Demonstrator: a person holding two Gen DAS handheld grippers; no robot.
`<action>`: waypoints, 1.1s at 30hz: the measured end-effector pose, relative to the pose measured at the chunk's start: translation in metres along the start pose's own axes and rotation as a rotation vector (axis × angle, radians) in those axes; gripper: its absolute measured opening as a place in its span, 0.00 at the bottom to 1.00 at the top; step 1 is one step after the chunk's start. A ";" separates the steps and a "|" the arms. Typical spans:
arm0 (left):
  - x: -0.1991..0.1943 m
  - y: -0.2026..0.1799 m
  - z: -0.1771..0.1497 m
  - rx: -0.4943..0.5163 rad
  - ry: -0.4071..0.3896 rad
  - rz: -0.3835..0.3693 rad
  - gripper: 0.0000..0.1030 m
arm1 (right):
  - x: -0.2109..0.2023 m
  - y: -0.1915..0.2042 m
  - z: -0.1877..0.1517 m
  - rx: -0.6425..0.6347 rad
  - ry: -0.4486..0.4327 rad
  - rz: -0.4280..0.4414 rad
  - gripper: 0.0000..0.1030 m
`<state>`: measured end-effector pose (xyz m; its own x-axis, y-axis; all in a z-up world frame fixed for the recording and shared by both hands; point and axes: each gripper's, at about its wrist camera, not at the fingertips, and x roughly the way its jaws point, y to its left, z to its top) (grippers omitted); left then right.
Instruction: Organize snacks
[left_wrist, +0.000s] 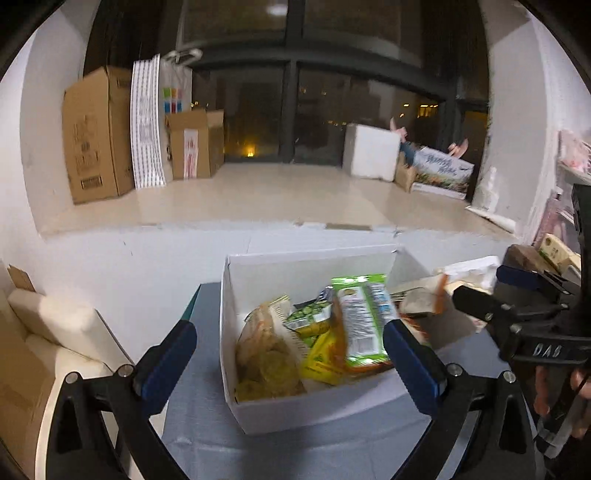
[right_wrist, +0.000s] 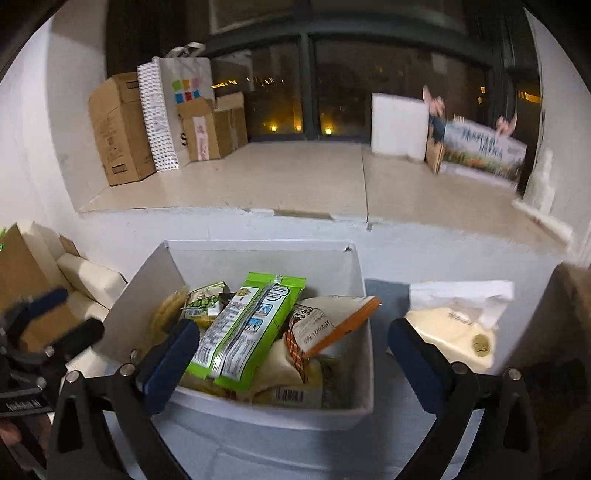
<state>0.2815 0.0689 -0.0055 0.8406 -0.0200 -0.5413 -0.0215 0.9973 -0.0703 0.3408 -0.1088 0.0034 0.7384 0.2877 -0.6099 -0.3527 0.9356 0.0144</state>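
A white box (left_wrist: 280, 410) (right_wrist: 266, 411) on the grey tablecloth holds several snack packs. A green packet (left_wrist: 364, 325) (right_wrist: 247, 328) lies on top, with a clear bag of biscuits (left_wrist: 266, 362) at the left and an orange-edged pack (right_wrist: 332, 328) at the right. My left gripper (left_wrist: 291, 354) is open and empty, its fingers spread either side of the box. My right gripper (right_wrist: 293, 354) is open and empty above the box's near wall. It also shows in the left wrist view (left_wrist: 491, 295) at the right, open.
A cream tissue pack (right_wrist: 458, 332) lies on the table right of the box. Cardboard boxes (left_wrist: 96, 133), a white bag and a white foam box (left_wrist: 373, 151) stand on the ledge by the dark window. Cream cushions (left_wrist: 48, 317) sit at the left.
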 end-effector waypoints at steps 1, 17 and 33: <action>-0.011 -0.002 -0.002 -0.002 -0.011 -0.011 1.00 | -0.009 0.002 -0.002 -0.008 -0.015 -0.004 1.00; -0.175 -0.024 -0.071 0.024 -0.071 -0.045 1.00 | -0.178 0.013 -0.085 0.049 -0.109 0.021 1.00; -0.269 -0.036 -0.101 -0.006 -0.114 -0.003 1.00 | -0.268 0.027 -0.144 0.046 -0.102 0.055 1.00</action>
<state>0.0015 0.0316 0.0580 0.8968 -0.0148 -0.4422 -0.0217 0.9968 -0.0773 0.0509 -0.1897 0.0532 0.7739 0.3562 -0.5236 -0.3694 0.9255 0.0835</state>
